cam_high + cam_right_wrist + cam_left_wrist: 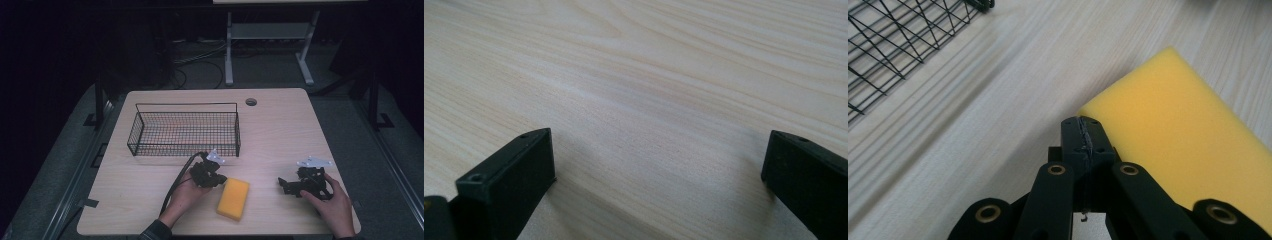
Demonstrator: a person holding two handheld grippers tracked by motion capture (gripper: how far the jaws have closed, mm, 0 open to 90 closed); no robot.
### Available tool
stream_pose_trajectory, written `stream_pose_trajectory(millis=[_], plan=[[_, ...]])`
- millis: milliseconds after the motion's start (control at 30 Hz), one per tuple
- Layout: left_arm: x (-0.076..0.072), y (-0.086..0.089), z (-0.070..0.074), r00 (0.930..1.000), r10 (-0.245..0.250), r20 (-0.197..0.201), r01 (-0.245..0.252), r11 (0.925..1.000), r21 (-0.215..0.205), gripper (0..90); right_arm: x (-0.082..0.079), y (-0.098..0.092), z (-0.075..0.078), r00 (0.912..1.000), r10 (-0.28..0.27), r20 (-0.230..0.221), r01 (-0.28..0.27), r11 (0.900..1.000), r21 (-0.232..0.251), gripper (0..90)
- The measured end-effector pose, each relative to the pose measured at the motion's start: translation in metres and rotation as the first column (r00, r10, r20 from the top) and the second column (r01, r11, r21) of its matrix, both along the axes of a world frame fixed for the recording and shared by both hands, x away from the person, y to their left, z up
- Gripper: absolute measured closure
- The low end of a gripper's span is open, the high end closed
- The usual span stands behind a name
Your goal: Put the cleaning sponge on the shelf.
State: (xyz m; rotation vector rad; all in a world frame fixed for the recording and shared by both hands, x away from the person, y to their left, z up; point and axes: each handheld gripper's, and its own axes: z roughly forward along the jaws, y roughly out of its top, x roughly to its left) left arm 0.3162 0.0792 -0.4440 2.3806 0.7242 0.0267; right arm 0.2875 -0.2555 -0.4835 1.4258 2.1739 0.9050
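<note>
Sponge: yellow, flat on the table near its front edge.
Left gripper: jaws closed together, empty — tips touching the sponge's corner.
Right gripper: jaws wide apart, empty — well right of sponge.
Basket: table's back left.

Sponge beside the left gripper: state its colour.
The sponge is plain yellow with no pattern, clearest in the left gripper view.

From above we looked forward over the whole table; both gripper views sat close over its wood (perhaps touching), the left sharing the sponge.
</note>
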Motion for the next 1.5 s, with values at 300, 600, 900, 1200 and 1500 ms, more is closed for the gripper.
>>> stream_pose_trajectory(millis=[300,600,900,1200,1500], plan=[[-0.024,0.012,0.027,0.9993,0.002,0.038,0.0,0.9991,-0.042,89.7,0.0,0.0,0.0,1.0,0.0,0.0,0.0,1.0,0.001,0.0],[-0.056,0.005,0.029,0.9984,-0.056,0.003,0.056,0.9953,-0.079,89.7,0.0,0.0,0.0,1.0,0.0,0.0,0.0,1.0,0.0,0.0],[-0.06,-0.002,0.013,0.9957,-0.083,-0.041,0.081,0.9956,-0.047,89.7,0.0,0.0,0.0,1.0,0.001,0.0,-0.001,1.0,0.0,0.0],[-0.051,0.011,0.014,0.9988,-0.039,-0.027,0.038,0.9987,-0.035,89.7,0.0,0.0,0.0,1.0,0.001,0.0,-0.001,1.0,0.0,0.0],[-0.04,0.028,0.015,0.9997,0.016,-0.019,-0.016,0.9997,-0.018,89.7,0.0,0.0,0.0,1.0,0.0,0.0,0.0,1.0,0.001,0.0]])
